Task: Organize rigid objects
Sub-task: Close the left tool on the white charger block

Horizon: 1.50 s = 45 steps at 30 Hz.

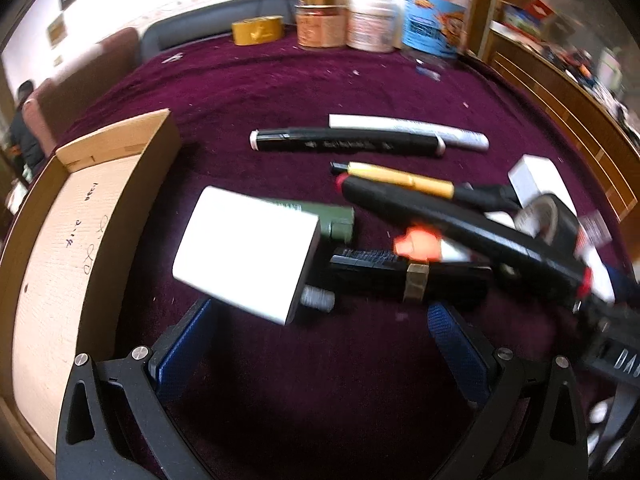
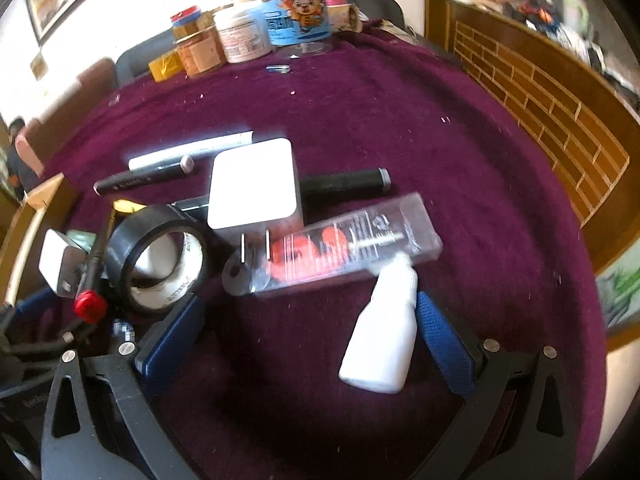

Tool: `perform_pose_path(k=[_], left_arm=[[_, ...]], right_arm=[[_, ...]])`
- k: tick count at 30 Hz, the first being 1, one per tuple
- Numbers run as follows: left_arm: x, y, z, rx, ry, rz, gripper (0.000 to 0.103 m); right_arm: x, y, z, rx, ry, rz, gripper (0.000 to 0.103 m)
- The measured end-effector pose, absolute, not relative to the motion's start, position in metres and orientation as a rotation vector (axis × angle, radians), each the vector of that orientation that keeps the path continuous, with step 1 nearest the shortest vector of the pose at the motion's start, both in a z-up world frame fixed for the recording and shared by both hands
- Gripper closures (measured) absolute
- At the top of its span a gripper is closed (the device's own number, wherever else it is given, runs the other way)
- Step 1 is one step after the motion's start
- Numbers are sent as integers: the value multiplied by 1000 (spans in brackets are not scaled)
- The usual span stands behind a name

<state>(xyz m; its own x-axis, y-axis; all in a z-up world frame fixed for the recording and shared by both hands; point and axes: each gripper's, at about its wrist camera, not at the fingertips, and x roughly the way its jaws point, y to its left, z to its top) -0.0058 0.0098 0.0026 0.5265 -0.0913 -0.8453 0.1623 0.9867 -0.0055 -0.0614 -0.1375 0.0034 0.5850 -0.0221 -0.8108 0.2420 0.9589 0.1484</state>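
White bottle (image 2: 380,344) lies between the wide-apart right tongs (image 2: 308,332); left tongs (image 1: 324,344) gape too, white block (image 1: 248,254) just ahead.

Clear package (image 2: 344,246) motion-blurred, print unreadable; white charger (image 2: 253,185) hides black marker (image 2: 346,181) left end; cardboard box (image 1: 60,240) cut off at edge.

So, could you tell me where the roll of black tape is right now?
In the right wrist view the black tape roll stands at lower left, just beyond the right gripper, beside the white charger.
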Motion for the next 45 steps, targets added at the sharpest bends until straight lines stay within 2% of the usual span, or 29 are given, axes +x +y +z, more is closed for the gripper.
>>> perform_pose_path(k=[3,7,13,16,19,21,22,24,25,27,29,30,32,35,37,41,45], left_arm=[[-17,12,4,103,1017,-173,1],[-27,13,6,132,1031,-191,1],[-24,15,5,129,1051,-206,1],[-25,19,6,152,1071,-278,1],[-28,25,6,167,1050,-359,1],[-33,21,4,211,1043,-340,1],[-35,18,5,221,1032,-321,1],[-42,17,5,219,1021,-290,1],[-45,16,6,232,1010,-284,1],[-49,16,7,254,1012,-298,1],[-47,24,7,181,1088,-328,2],[-48,31,12,148,1086,-335,6],[-55,42,29,109,1028,-355,8],[-71,61,64,94,883,-369,7],[-73,74,76,76,859,-384,7],[-66,87,76,85,886,-341,7],[-44,76,62,113,912,-289,7]], right_arm=[[-61,-136,4,264,965,-162,0],[-49,-115,0,114,1071,-218,0],[-61,-122,8,201,1081,-282,1],[-96,-118,47,188,908,-333,1],[-151,-100,96,105,565,-428,0],[-173,-95,109,109,396,-413,0],[-167,-99,108,129,420,-373,0],[-140,-110,92,196,614,-307,0],[-134,-116,86,234,634,-311,0],[-129,-130,80,259,626,-372,0],[-118,-139,75,247,629,-406,0],[-112,-144,73,250,632,-411,0],[-101,-156,65,260,635,-429,0],[-92,-161,53,245,624,-460,0],[-93,-162,44,247,602,-472,0],[-108,-162,50,272,535,-469,2],[-103,-163,46,283,573,-439,2]])
